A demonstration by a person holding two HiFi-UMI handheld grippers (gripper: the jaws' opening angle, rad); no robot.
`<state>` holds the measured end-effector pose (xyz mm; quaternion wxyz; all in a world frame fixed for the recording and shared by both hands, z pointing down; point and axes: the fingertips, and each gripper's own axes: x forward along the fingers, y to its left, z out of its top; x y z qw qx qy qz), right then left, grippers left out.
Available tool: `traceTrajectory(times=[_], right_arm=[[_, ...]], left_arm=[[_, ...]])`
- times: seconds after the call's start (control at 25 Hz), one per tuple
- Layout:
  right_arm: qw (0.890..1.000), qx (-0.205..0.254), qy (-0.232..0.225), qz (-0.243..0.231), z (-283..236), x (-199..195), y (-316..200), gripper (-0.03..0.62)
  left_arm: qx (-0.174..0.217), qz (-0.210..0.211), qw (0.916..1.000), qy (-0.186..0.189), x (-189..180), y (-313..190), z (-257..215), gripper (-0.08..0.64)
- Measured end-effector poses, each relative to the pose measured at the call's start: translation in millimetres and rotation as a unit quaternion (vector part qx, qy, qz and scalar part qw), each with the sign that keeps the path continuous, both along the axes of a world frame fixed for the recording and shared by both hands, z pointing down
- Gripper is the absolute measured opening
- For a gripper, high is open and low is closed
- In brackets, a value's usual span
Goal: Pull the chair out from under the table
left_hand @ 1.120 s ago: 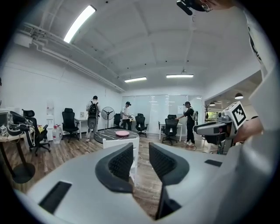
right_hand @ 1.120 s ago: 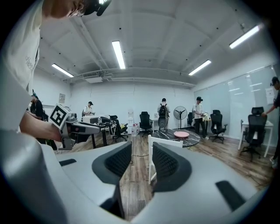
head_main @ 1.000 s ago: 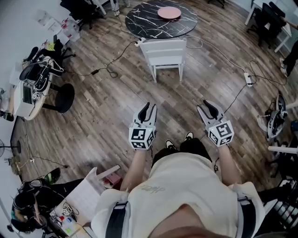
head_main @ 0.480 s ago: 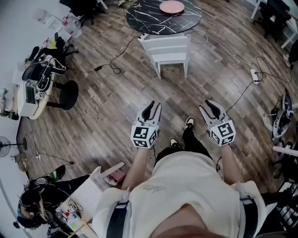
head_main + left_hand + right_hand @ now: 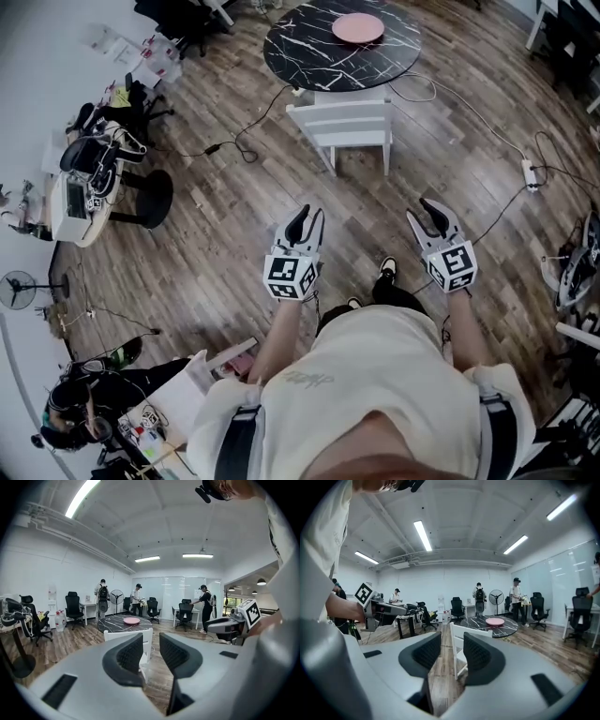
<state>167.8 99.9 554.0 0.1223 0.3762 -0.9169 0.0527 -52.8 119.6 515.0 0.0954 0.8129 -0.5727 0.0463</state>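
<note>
Head view, looking steeply down. The person stands on a wood floor (image 5: 216, 234) with both forearms stretched forward, a gripper in each hand. The left gripper (image 5: 307, 223) and the right gripper (image 5: 437, 216) are held level side by side, each pointing toward the white chair (image 5: 345, 127), and both are well apart from it. The chair stands at the near edge of the round black table (image 5: 314, 52), its back turned toward the person. Its far side meets the table rim, though how far the seat reaches beneath the top is not clear from this angle. A pink plate (image 5: 358, 28) lies on the table. A cable (image 5: 248, 127) trails across the floor to the left of the chair, and a power strip (image 5: 529, 174) lies to its right. A black stool (image 5: 150, 199) stands near a cluttered desk (image 5: 70, 192) at the left edge.

Left gripper view. The left gripper (image 5: 151, 649) has its jaws parted with nothing between the pads. Through the gap appears the chair (image 5: 120, 635), with the table (image 5: 112, 622) and plate (image 5: 131, 620) behind it.

Right gripper view. The right gripper (image 5: 452, 654) likewise has its jaws standing apart and empty. The chair (image 5: 474, 632) shows just above the right-hand jaw, in front of the table (image 5: 487, 627) and the plate (image 5: 495, 621).
</note>
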Motion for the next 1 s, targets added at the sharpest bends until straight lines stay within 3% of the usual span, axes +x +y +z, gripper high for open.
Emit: traceTrajectory(times=[0.4, 0.68, 1.0], right_arm=[[1.0, -0.006, -0.011, -0.004, 10, 27, -73, 0.143], [0.999, -0.036, -0.007, -0.031, 31, 12, -96, 0.143], [0.999, -0.042, 0.011, -0.031, 38, -11, -132, 0.144]], left_arm=[[0.007, -0.017, 0.9998, -0.004, 19, -67, -9, 0.12], [-0.026, -0.03, 0.9991, -0.016, 10, -80, 9, 0.12], [-0.037, -0.039, 0.9985, -0.001, -25, -120, 24, 0.12]])
